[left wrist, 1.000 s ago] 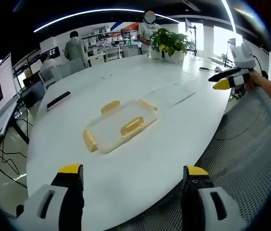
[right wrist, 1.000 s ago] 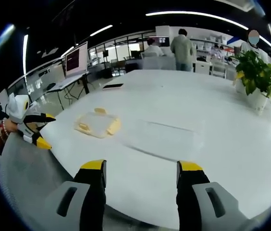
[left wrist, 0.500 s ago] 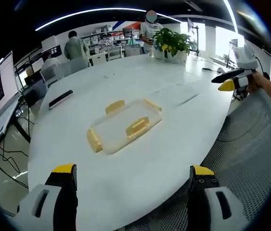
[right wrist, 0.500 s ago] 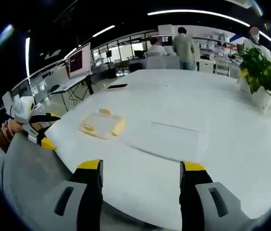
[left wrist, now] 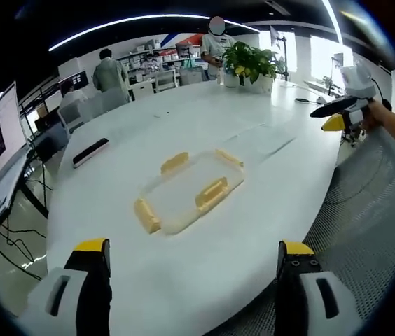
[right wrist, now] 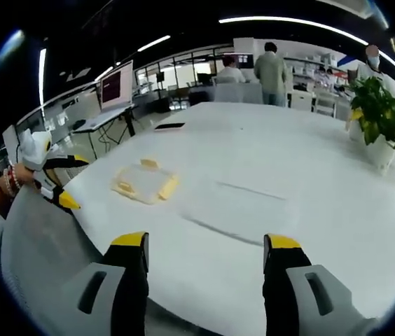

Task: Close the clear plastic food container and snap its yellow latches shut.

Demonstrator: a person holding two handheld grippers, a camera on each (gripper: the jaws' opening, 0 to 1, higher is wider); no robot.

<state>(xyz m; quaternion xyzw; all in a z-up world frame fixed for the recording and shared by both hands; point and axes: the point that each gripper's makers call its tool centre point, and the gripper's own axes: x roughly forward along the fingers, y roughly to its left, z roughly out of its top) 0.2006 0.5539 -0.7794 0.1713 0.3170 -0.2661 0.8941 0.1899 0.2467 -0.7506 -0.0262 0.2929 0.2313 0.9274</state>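
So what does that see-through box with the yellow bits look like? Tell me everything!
The clear plastic food container is a shallow, flat rectangle that looks like see-through plastic. It lies flat on the white table, turned at a slant in the left gripper view. Four yellow latches sit on its sides, one to each side. Whether they are snapped shut is too small to tell. It looks empty. Nothing but the table touches it; both hand-held grippers are well away from it. In the right gripper view it sits near the table's edge.

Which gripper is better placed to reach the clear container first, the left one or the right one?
Left, probably. The container lies straight ahead between the open left gripper fingers; for the right gripper it sits far off to the side.
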